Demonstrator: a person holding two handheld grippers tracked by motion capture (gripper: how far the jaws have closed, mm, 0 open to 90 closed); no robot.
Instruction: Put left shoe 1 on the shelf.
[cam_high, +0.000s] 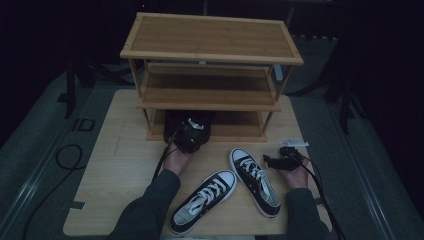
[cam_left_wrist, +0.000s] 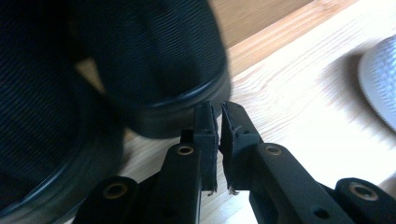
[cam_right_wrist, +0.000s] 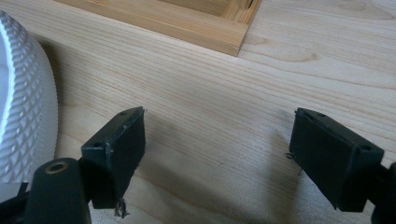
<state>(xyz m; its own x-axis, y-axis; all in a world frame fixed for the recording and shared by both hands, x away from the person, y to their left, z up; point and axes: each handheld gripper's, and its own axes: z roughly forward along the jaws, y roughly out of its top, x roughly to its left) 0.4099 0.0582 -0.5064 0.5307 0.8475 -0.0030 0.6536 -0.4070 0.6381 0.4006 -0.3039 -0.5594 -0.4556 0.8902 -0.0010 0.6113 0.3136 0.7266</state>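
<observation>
We read one dark shoe (cam_left_wrist: 140, 60) as shelved at frame center on the rack (cam_high: 210, 52)—left gripper (cam_left_wrist: 219, 116) nearly closed, empty; right gripper (cam_right_wrist: 217, 154) spread—two sneakers (cam_high: 205, 200) remain lower center.

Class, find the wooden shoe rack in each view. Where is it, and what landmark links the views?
High view: shoe rack centre, far side of table.
Left gripper view: its base rail, upper right, beside black shoes.
Right gripper view: its base corner, top centre.
Shared landmark: the pale table.
</observation>
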